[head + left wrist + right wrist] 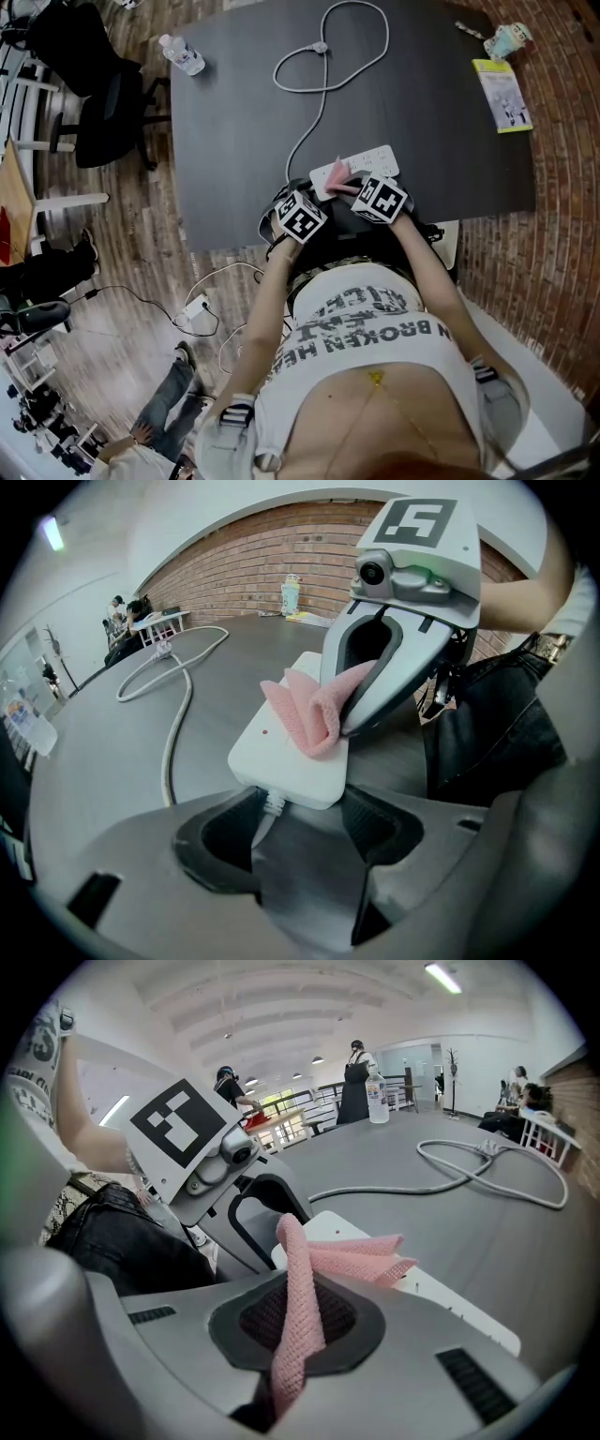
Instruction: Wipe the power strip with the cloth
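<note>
Power strip (281,752) lies on desk (112,761). Right gripper (298,1312) jaws clamp cloth (309,710) resting on it; left gripper (305,832) jaws open at cord end.

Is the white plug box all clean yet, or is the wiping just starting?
Done: the pink cloth is pinched in the right tool and rests on the power strip. In hand: the left tool sits open at the strip's cord end, perhaps to steady it. Left: probably most of the wiping; the cloth covers only a small part. How clean it is, I cannot tell.
</note>
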Motion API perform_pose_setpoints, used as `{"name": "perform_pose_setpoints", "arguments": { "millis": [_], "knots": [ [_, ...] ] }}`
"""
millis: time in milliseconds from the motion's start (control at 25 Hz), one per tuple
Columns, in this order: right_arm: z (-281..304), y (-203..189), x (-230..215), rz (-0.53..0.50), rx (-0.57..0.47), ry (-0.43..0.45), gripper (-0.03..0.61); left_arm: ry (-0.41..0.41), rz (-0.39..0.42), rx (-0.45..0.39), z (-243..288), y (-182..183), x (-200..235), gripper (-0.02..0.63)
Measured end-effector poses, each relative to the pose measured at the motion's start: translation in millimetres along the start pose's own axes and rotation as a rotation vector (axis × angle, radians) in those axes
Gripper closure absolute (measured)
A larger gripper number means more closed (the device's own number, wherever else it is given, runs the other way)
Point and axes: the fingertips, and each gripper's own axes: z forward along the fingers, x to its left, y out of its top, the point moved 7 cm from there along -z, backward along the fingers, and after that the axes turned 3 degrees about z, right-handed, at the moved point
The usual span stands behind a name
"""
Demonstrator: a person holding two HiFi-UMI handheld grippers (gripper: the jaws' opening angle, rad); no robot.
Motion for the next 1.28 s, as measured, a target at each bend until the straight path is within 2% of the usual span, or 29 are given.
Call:
{"name": "perform_pose_setpoints", "arguments": {
  "millis": [1280],
  "knots": [
    [-38.6, -31.2, -41.0, 0.098, 0.023, -0.084, 0.563, -0.011, 0.0, -0.002, -1.7, 1.5, -1.7, 0.35]
  ]
}}
